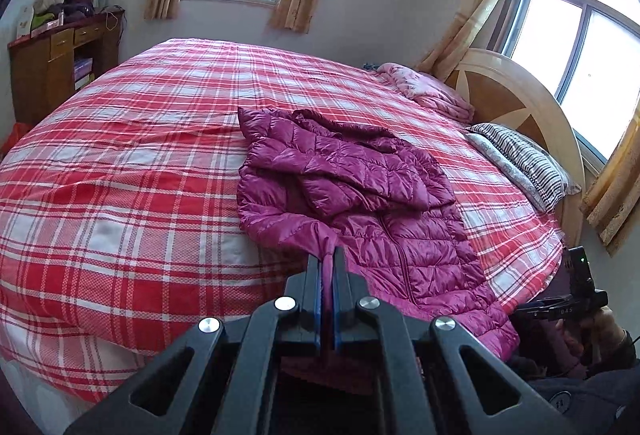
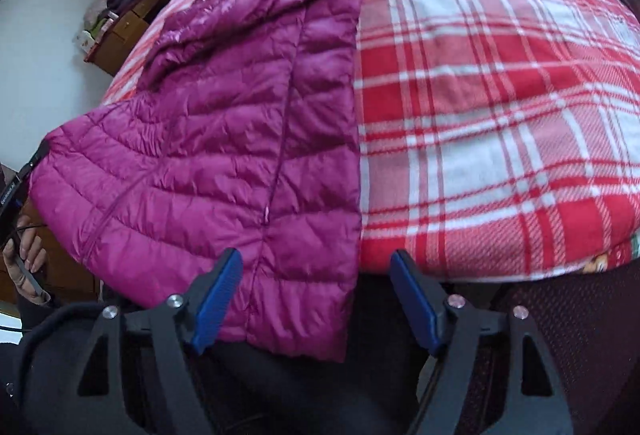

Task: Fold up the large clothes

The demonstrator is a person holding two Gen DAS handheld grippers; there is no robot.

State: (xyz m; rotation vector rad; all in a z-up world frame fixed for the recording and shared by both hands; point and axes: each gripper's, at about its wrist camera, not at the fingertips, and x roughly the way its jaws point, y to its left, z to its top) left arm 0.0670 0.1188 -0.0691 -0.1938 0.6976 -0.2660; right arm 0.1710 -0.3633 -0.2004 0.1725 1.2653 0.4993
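Surroundings: wooden cabinet (image 1: 60,75) piled with clutter in the far corner; 2 curtained windows; striped pillow (image 1: 524,163) and folded pink blanket (image 1: 432,91) by the wooden headboard (image 1: 516,107).
Bed cover: red-and-white plaid bed (image 1: 140,163), soft and rounded.
Jacket: magenta quilted puffer jacket (image 1: 360,187), glossy, sleeve folded across, hem hanging over the near bed edge.
Left hand-held gripper (image 1: 327,263): pressed together, pinching jacket fabric.
Right hand-held gripper (image 2: 316,267): spread wide, straddling the jacket's hem corner, blue ribbed pads (image 2: 218,299).

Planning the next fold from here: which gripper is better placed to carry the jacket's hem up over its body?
Left. The left gripper is already shut on the purple jacket at its near edge. The right gripper is open, straddling the hem's corner without holding it.
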